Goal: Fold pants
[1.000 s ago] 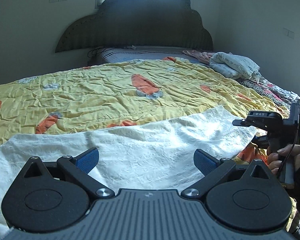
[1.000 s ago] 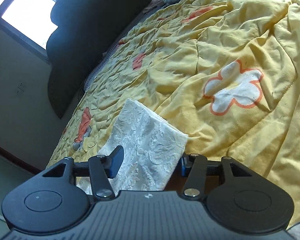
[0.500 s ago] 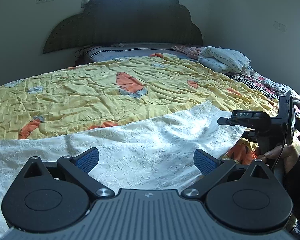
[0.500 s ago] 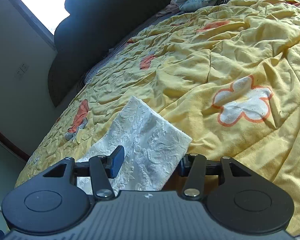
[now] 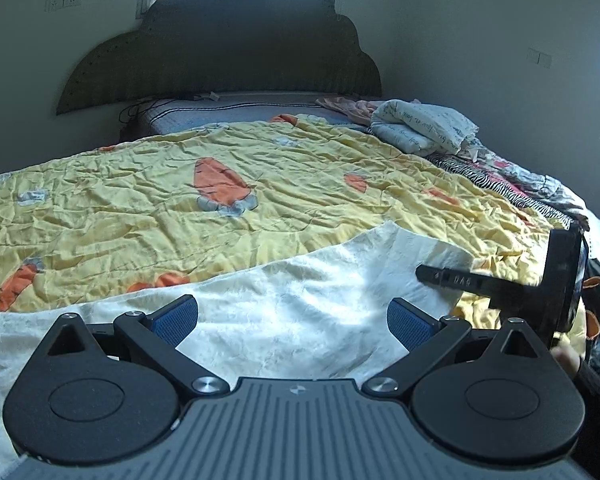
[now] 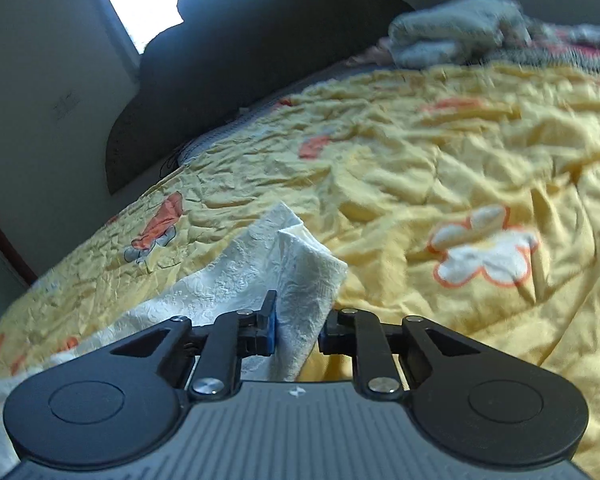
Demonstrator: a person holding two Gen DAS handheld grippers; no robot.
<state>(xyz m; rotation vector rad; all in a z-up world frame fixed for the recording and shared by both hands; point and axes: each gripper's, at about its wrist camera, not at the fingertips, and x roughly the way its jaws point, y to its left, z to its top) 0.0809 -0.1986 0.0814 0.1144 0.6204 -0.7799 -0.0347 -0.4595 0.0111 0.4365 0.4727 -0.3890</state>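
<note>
White textured pants (image 5: 284,312) lie spread across the near part of a yellow quilt. My left gripper (image 5: 292,320) is open just above them, blue pads wide apart, holding nothing. My right gripper (image 6: 296,330) has closed on the end of a pant leg (image 6: 300,276), which bunches up between its fingers. The right gripper's body (image 5: 540,284) shows at the right in the left wrist view, at the pants' right end.
The yellow quilt (image 5: 220,200) with orange prints covers the bed. A dark scalloped headboard (image 5: 220,60) stands at the back. Folded bedding (image 5: 420,124) and striped clothes (image 5: 500,176) are piled at the far right side.
My right gripper has closed from open onto the pant leg end, lifting and bunching it. The left gripper has stayed open over the pants while its view shifted slightly.
</note>
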